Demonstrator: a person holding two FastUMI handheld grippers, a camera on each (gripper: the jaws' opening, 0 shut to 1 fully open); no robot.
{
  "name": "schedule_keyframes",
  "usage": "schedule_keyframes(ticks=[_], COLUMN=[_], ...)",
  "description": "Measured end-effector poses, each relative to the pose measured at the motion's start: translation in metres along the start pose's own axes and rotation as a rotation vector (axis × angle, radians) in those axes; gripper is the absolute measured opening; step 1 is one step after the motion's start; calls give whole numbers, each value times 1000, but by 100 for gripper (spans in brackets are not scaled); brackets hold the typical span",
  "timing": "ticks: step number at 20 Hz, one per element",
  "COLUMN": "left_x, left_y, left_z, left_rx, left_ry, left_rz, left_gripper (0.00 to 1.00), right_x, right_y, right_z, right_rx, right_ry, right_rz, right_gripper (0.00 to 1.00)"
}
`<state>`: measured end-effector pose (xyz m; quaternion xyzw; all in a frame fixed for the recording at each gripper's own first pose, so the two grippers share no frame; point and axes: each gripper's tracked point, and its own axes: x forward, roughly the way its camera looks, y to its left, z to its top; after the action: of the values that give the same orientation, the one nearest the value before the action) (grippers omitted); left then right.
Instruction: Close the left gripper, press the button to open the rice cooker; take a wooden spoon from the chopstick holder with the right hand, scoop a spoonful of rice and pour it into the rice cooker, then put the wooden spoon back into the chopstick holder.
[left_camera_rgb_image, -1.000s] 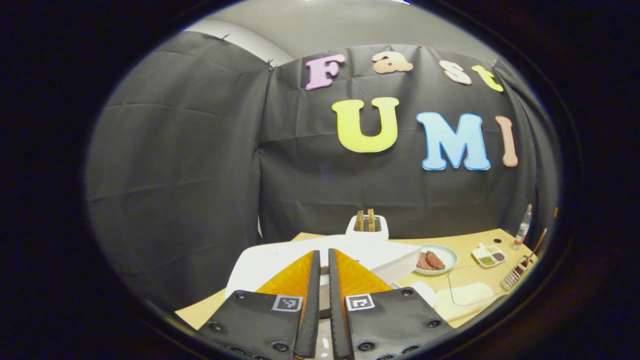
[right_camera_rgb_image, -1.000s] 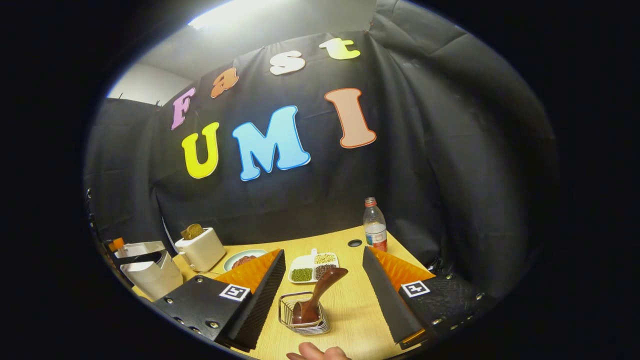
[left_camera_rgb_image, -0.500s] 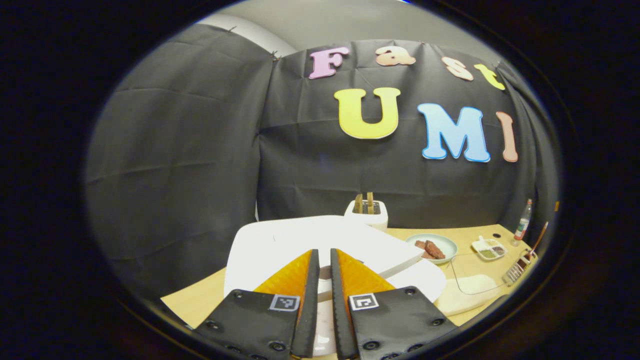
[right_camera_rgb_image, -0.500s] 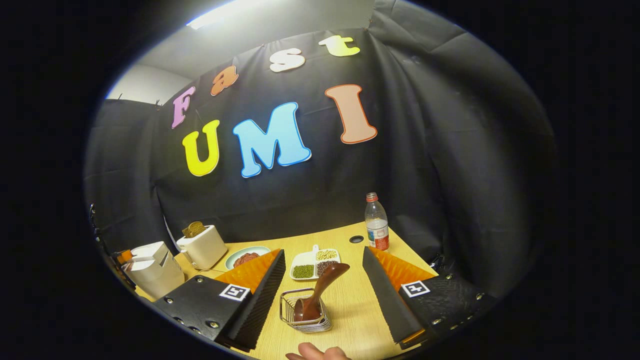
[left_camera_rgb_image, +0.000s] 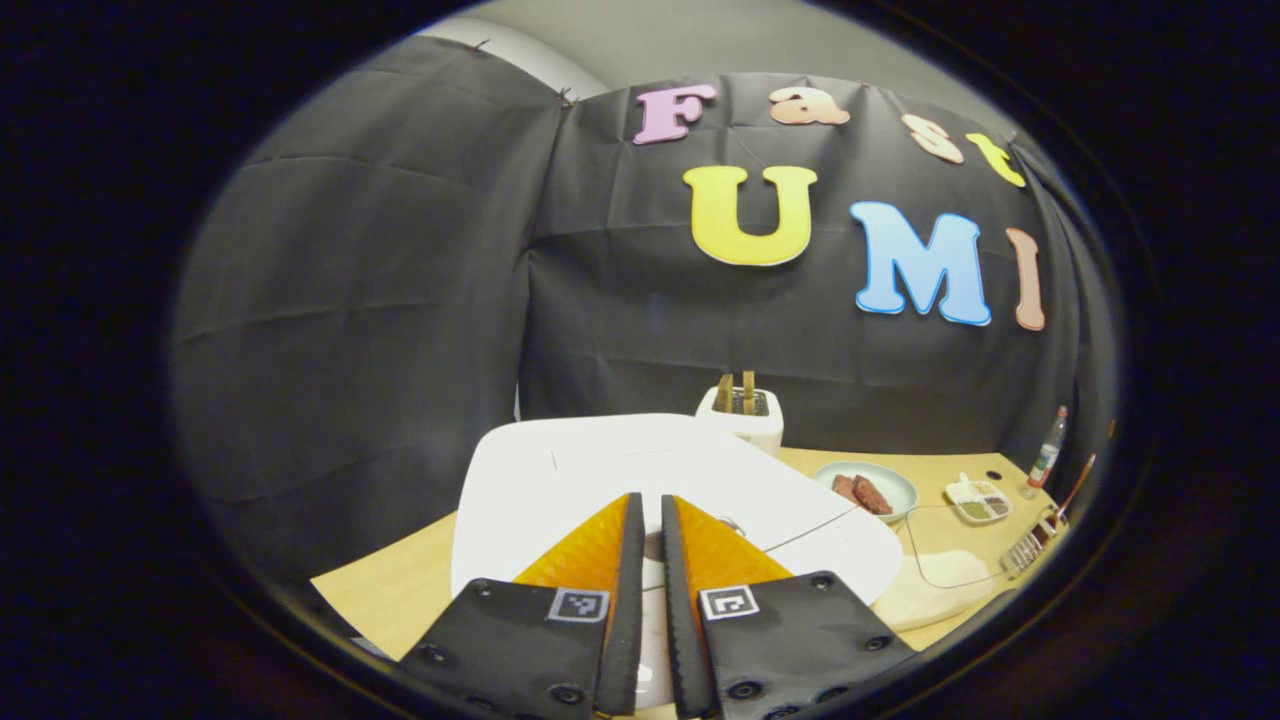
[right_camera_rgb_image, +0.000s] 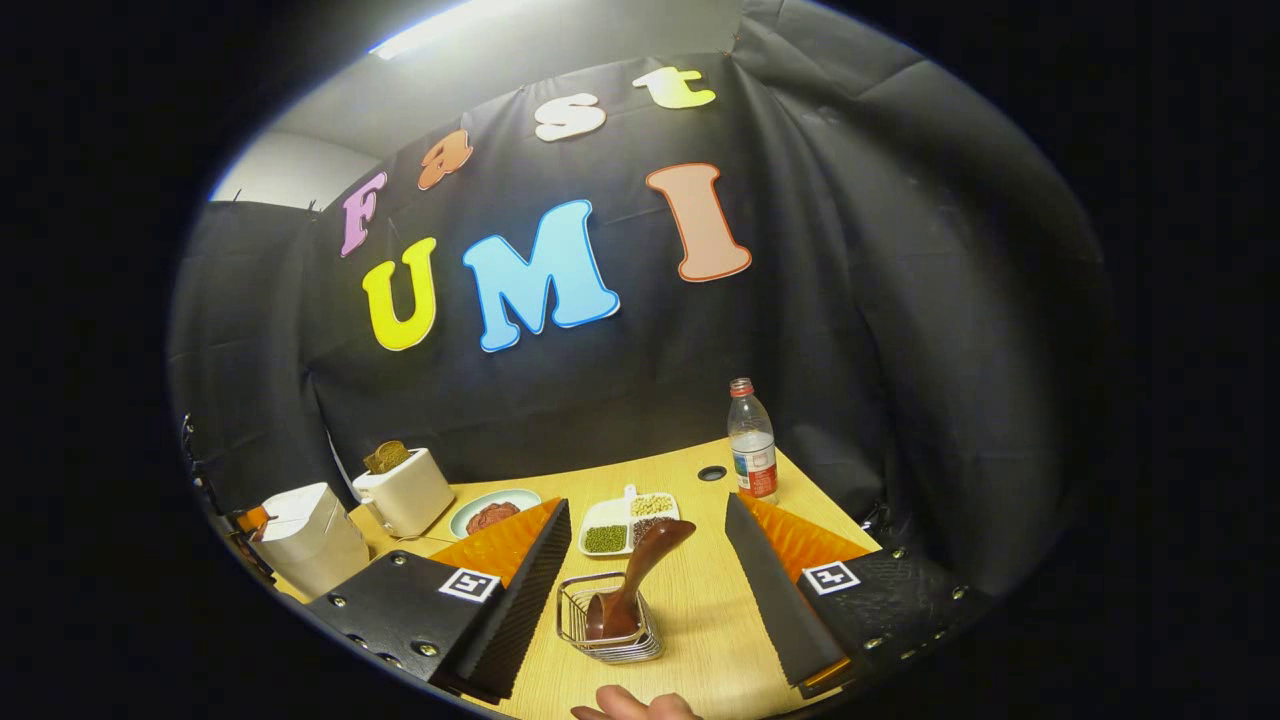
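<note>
Okay, my left gripper (left_camera_rgb_image: 650, 520) is clenched, fingers nearly together, tips over the white rice cooker (left_camera_rgb_image: 600, 470) lid, holding nothing. My right gripper (right_camera_rgb_image: 648, 540) is spread wide, empty, hovering around the wire chopstick holder (right_camera_rgb_image: 610, 630) on the wooden table (right_camera_rgb_image: 700, 620). The wooden spoon (right_camera_rgb_image: 640, 575) stands tilted in it. A divided grain tray (right_camera_rgb_image: 625, 520) sits just behind, a bottle (right_camera_rgb_image: 752, 440) farther back.

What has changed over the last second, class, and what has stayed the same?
The rice cooker lid has gone from raised to lower and flatter, seemingly shut. The left gripper stays shut just above it. The right gripper stays open around the wooden spoon, which has not left the chopstick holder; nothing was grasped or released.
</note>
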<state>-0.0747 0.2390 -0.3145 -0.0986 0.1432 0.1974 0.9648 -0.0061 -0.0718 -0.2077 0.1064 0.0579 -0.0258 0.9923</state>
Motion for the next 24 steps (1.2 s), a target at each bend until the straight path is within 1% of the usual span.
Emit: schedule_keyframes(ticks=[2,3,4,5,7,8,12,13,14,15,17,18,20,21,23,24], left_x=[1,0,2,3,2,2,1,1,0,1,3,4,4,3,-1,-3], left_y=[6,4,4,4,5,5,5,2,-5,-9,-14,-17,-18,-17,-16,-14], left_z=[-3,-3,-2,-1,2,2,1,4,7,7,6,6,9,11,24,35], left_rx=[13,41,47,51,57,52,28,29,14,-5,5,19,35,35,18,5], left_ry=[-4,-3,3,5,-11,-18,-17,-18,-13,-13,-15,-18,-21,-24,-49,-66], left_rz=[10,8,10,11,10,13,9,-5,-34,-47,-59,-67,-62,-58,-57,-57], left_gripper=[19,10,10,20,0,10,10,9,19,33,42,57,72,71,82,85], right_x=[0,0,-1,-2,-4,-4,-4,-4,-3,-3,-2,-2,0,0,2,3], right_y=[-1,-3,-4,-5,-5,-5,-5,-4,-4,-4,-6,-6,-9,-9,-9,-10], right_z=[-2,-2,-2,-1,2,3,0,0,-1,-2,-2,-2,-3,-3,-4,-6], right_rx=[11,11,7,3,6,9,4,5,6,7,10,11,11,12,14,13], right_ry=[7,9,7,2,-9,-10,-5,-5,-3,0,1,1,2,3,4,7], right_rz=[5,2,-3,-5,-8,-9,-7,-6,-6,-7,-9,-10,-16,-16,-16,-18], right_gripper=[94,94,94,95,95,94,95,95,94,94,94,95,95,95,94,95])
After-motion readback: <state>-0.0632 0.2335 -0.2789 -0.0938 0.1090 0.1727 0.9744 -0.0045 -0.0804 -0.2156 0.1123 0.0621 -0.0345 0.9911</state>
